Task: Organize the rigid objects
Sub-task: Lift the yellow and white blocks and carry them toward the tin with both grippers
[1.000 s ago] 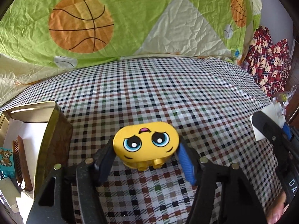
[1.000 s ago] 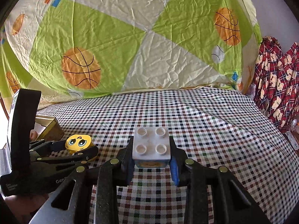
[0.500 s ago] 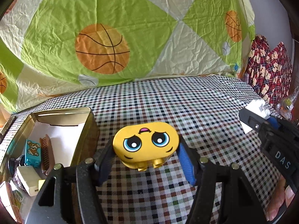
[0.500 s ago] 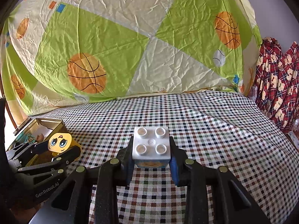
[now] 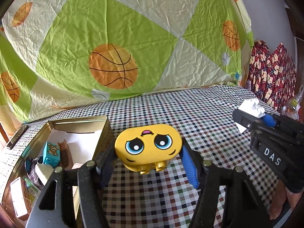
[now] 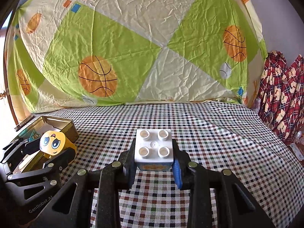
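Observation:
A yellow oval block with a cartoon face (image 5: 148,146) hangs above the checked cloth, my left gripper (image 5: 149,161) shut on its two sides. It hovers just right of an open gold tin (image 5: 79,121). In the right wrist view the same yellow block (image 6: 52,144) and left gripper (image 6: 55,153) sit at the tin's (image 6: 57,122) near right corner. My right gripper (image 6: 153,159) is shut on a white four-stud brick (image 6: 153,146), held above the cloth. From the left wrist view that white brick (image 5: 250,107) and right gripper (image 5: 254,114) appear at the right.
The tin holds a teal bear-print block (image 5: 51,153), a brown comb (image 5: 64,154), a cream block (image 5: 43,172) and other small items. A green basketball quilt (image 5: 114,57) rises behind the checked cloth (image 5: 190,114). Red patterned fabric (image 5: 271,72) lies at the far right.
My left gripper has swung left and slightly up with the yellow block, bringing the open tin into fuller view. The right gripper shifted a little with the white brick held.

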A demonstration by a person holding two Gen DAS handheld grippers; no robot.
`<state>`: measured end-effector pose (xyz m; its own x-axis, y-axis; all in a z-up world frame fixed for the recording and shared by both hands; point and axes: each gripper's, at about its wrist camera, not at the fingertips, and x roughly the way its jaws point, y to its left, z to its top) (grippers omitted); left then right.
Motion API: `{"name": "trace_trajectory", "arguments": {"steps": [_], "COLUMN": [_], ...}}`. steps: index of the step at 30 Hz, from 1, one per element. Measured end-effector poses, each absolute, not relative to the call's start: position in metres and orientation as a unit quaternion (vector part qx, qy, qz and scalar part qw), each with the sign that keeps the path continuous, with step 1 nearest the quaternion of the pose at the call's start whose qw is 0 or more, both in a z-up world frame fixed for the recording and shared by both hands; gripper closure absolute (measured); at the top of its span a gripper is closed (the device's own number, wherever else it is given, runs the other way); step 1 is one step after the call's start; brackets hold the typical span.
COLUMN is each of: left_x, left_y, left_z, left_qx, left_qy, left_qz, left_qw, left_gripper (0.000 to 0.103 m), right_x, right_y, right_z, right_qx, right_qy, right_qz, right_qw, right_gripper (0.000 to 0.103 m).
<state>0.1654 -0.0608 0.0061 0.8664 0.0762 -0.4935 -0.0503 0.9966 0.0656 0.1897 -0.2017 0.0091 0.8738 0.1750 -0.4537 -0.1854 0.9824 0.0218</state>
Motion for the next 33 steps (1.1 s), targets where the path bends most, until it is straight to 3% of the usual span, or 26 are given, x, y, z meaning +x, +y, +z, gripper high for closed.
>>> {"name": "trace_trajectory", "arguments": {"steps": [33], "left_x": [0.105], "left_y": [-0.041], "left_z": [0.018], "left_qx": [0.002], "left_qy": [0.177], "left_qz": [0.037], "left_qw": [0.984], "left_gripper": [0.040], "right_x": [0.156], "right_y": [-0.185], "right_z": [0.016], "right_qx": [-0.019], "right_qy": [0.206], "right_qz": [0.096], "right_qw": [0.974], "right_gripper": [0.069]}}
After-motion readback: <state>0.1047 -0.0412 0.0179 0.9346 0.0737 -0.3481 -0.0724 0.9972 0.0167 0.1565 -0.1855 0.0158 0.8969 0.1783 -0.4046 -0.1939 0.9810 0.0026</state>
